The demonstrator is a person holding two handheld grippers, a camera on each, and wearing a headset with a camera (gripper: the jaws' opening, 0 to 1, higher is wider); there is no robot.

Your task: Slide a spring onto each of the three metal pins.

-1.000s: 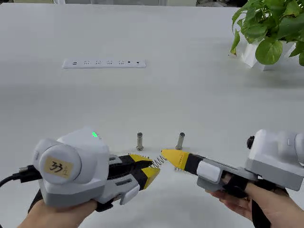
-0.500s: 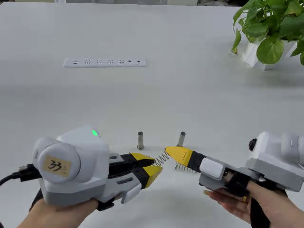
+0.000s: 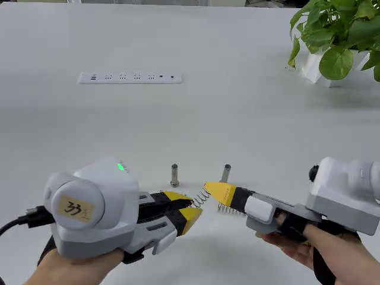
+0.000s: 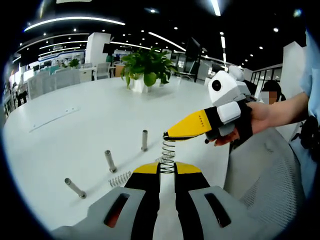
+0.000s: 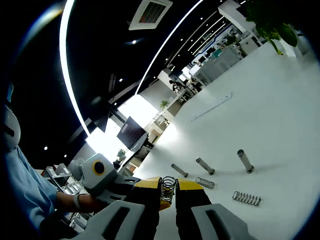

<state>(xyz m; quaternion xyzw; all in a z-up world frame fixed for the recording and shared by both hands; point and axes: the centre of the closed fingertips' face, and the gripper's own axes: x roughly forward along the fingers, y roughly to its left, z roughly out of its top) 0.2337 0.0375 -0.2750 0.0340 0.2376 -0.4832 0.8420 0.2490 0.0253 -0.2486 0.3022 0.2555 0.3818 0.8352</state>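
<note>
A small spring [image 3: 199,200] hangs in the air between the two yellow tips, just above the table. My left gripper [image 3: 192,212] is shut on its near end [image 4: 167,156]. My right gripper [image 3: 206,190] is shut on the other end, and in its own view the coil [image 5: 168,187] shows end-on between the jaws. Two upright metal pins [image 3: 174,175] [image 3: 225,173] stand just beyond the tips. The left gripper view shows three pins [image 4: 144,140] [image 4: 110,161] [image 4: 75,188] in a row. A loose spring [image 3: 229,208] lies on the table under the right gripper.
Two loose springs [image 5: 204,183] [image 5: 246,198] lie near the pins [image 5: 244,160]. A white power strip [image 3: 130,78] lies at the back left of the table, and a potted plant [image 3: 335,35] stands at the back right.
The right gripper has shifted slightly right and back. The spring stays held between the two tips, and the left gripper has hardly moved.
</note>
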